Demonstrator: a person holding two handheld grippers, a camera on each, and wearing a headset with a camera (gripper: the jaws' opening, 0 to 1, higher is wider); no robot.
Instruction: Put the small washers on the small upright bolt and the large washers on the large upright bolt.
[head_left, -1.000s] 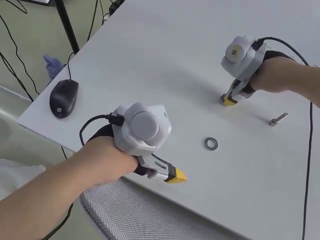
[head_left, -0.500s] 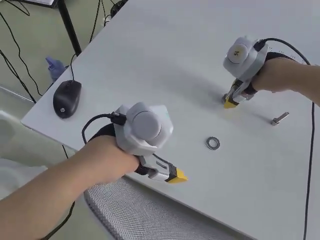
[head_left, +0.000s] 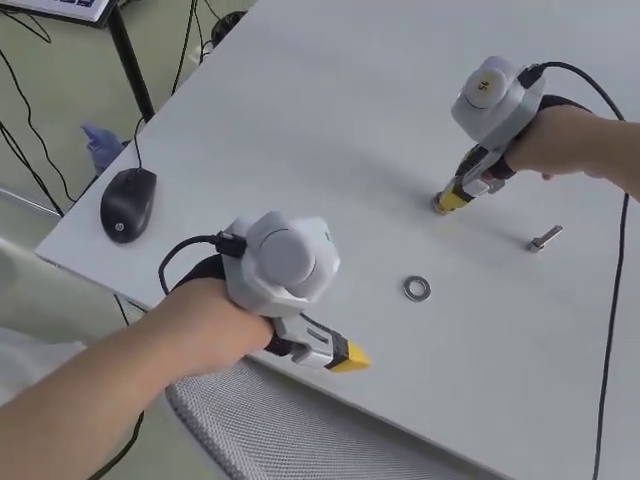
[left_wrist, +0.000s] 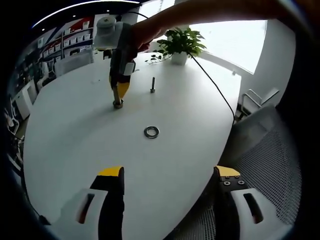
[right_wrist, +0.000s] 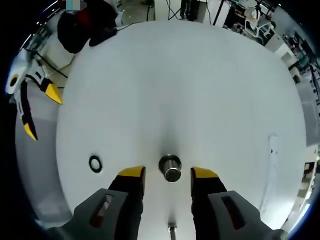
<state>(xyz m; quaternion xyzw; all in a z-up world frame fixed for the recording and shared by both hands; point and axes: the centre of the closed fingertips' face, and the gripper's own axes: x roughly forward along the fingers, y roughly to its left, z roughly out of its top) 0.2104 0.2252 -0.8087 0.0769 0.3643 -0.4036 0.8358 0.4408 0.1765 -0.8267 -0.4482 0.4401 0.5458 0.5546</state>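
One yellow sticker (head_left: 485, 88), illegible, on right hand-held gripper (head_left: 447, 203)

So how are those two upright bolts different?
The large bolt is thicker; the small bolt is slim. The large bolt sits between the open jaws of the right gripper; the small bolt stands free, off to one side. Both are metal and stand upright on the white table.

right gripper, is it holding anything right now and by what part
Nothing is held. The right gripper has its jaws open on either side of the upright bolt, with a gap on both sides.
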